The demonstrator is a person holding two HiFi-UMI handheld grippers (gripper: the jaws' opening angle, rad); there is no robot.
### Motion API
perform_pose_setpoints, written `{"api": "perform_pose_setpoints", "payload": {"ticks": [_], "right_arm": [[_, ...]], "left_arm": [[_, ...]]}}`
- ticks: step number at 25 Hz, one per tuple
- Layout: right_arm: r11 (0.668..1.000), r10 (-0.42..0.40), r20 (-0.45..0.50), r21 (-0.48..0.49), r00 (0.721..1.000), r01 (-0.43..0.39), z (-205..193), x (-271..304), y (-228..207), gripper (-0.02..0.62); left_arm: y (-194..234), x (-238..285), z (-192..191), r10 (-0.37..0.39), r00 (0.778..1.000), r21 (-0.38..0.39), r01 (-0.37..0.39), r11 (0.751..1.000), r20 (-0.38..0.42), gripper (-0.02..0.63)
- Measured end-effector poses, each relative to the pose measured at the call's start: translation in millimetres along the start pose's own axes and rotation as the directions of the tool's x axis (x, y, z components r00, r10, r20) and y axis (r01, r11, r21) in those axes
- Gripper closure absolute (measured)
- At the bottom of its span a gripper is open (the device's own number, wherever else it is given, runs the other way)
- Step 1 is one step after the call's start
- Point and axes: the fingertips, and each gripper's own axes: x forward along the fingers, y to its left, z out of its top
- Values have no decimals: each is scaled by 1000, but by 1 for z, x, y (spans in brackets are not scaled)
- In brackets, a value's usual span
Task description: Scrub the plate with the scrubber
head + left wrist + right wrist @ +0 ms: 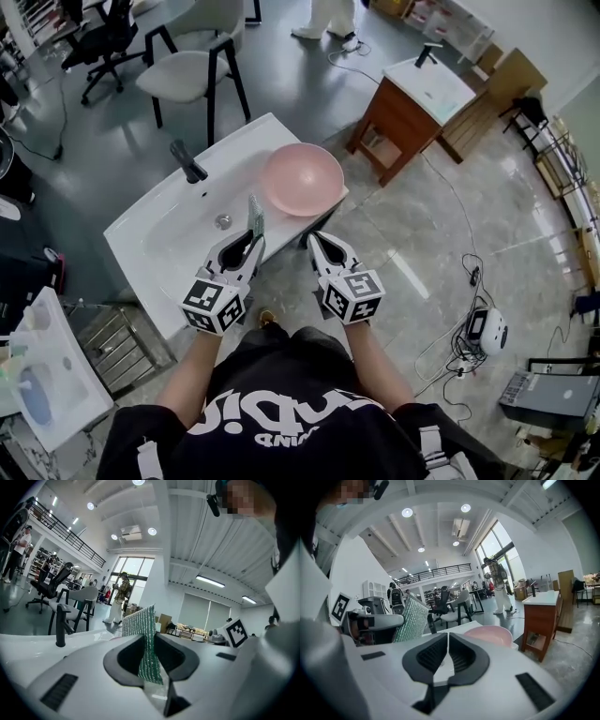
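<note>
The pink plate sits at the right end of the white sink, hollow side up, its rim reaching the sink's right edge. The green scrubber stands on edge just left of it, over the basin near the front rim and apart from the plate.

The step in hand looks like bringing the scrubber to the plate. To do it well, the pad's broad face rather than its thin edge should probably meet the pink surface. The plate would need steadying too, since it lies so near the edge and a hard push could slide it off.

The left tool is clamped on the scrubber's lower part, most of the pad sticking out past its jaws. The right tool hangs before the sink's front edge below the plate, jaws pressed together on nothing, touching neither plate nor sink.
</note>
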Motion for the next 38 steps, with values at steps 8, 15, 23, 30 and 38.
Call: {"api": "perform_pose_setpoints", "payload": {"ticks": [8,15,23,30,38], "right_arm": [[999,13,-104,-29,994,-16,-12,31,-28,542],[987,35,-305,-140,952,-81,-53,73,-49,402],[940,7,-448,-301,894,-158,-84,113,-64,377],[819,-1,-548,-480,836,-314,-94,143,-43,377],[714,-39,-618,-566,785,-411,-116,163,-46,377]], "left_arm": [[9,26,-2,-19,999,-29,18,999,-33,517],[21,48,-1,8,999,-33,-9,999,-33,517],[27,68,3,32,999,-36,-33,999,-29,517],[39,71,8,77,997,-45,-78,996,-14,517],[52,71,11,112,994,-59,-112,992,1,517]]}}
